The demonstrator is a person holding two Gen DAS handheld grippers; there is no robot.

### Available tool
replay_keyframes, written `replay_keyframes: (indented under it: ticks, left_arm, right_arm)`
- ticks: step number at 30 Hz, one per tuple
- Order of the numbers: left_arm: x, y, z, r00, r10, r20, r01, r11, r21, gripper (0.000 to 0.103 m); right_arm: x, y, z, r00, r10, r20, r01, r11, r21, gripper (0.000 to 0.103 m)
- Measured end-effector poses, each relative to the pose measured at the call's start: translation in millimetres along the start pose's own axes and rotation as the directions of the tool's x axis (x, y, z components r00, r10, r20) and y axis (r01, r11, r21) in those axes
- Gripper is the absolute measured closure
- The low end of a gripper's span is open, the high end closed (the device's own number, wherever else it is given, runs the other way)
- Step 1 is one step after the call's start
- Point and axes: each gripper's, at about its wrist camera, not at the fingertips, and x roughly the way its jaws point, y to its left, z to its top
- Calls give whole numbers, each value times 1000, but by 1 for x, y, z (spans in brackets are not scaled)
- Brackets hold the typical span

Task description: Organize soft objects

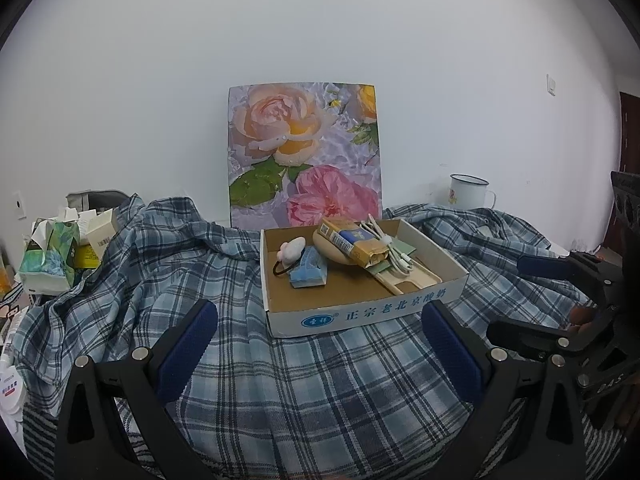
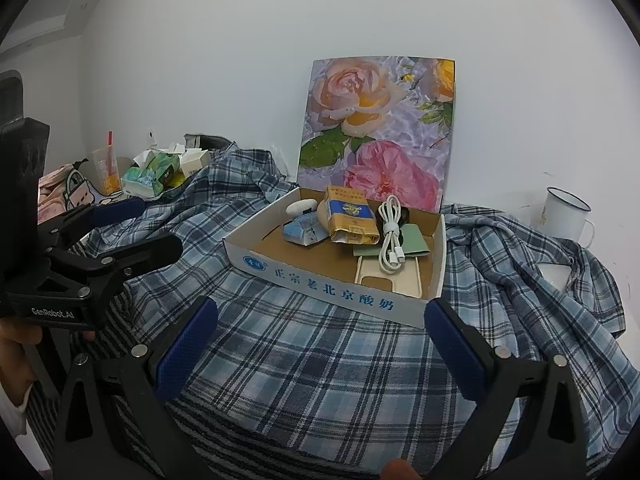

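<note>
A blue plaid shirt lies spread and rumpled over the surface; it also shows in the right wrist view. A shallow cardboard box sits on it, holding small items; in the right wrist view the box is just beyond the fingers. My left gripper is open and empty above the shirt, in front of the box. My right gripper is open and empty over the shirt. Each gripper shows in the other's view: the right one and the left one, both open.
In the box lie a white cable, a yellow pack, a blue tissue pack and a phone case. A floral board leans on the wall. A white mug stands right. Tissue boxes clutter the left.
</note>
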Motion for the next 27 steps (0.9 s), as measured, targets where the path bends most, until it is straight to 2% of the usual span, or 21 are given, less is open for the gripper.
replay_keyframes:
  ticks: [8, 27]
  left_arm:
    - [1, -3, 0, 999, 36, -9, -36, 999, 17, 0]
    - [6, -4, -2, 999, 39, -32, -38, 999, 27, 0]
  right_arm:
    - [1, 2, 0, 1000, 5, -3, -5, 1000, -10, 0]
    - [1, 4, 0, 1000, 4, -6, -4, 1000, -9, 0]
